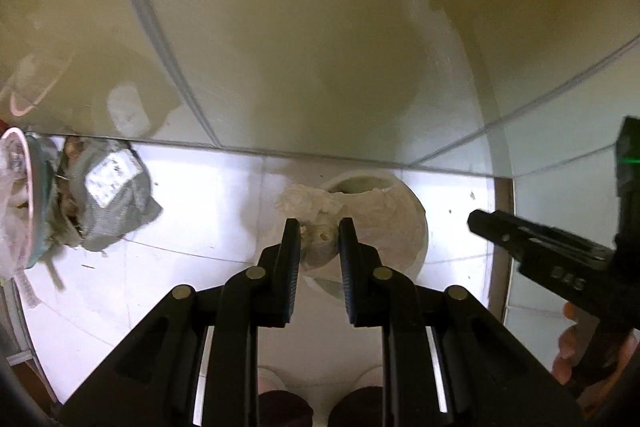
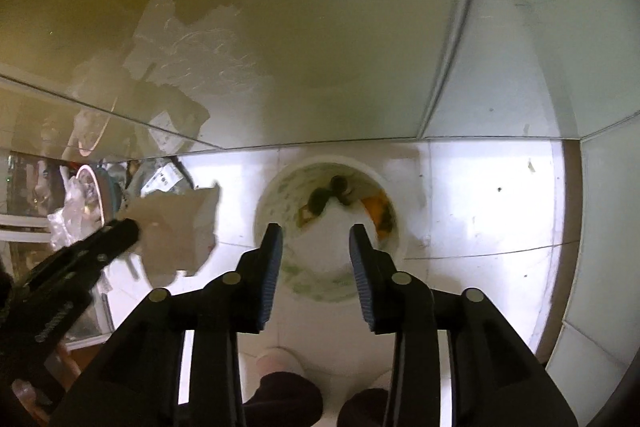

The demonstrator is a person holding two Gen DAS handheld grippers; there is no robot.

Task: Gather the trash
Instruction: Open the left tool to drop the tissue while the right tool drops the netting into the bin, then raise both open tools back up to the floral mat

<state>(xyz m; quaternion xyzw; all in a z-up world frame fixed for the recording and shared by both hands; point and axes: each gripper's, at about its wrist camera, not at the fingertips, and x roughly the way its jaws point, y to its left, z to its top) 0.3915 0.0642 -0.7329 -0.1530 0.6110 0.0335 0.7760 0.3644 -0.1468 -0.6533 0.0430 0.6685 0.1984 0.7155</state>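
Observation:
A white paper cup [image 2: 332,227] lies on its side on the white tiled counter, its mouth toward the wall, with orange and dark food scraps inside. My right gripper [image 2: 316,239] is open, its fingers on either side of the cup, not touching it. My left gripper [image 1: 319,235] is shut on a crumpled white napkin [image 1: 316,211], held above the cup [image 1: 384,227]. In the right wrist view the napkin [image 2: 176,231] hangs from the left gripper's tip [image 2: 128,231].
A grey crumpled wrapper with a white label [image 1: 112,195] and a clear plastic cup with a pink rim [image 1: 16,195] lie at the left against the glossy tiled wall [image 1: 320,47]. The counter's edge [image 1: 502,247] runs at the right.

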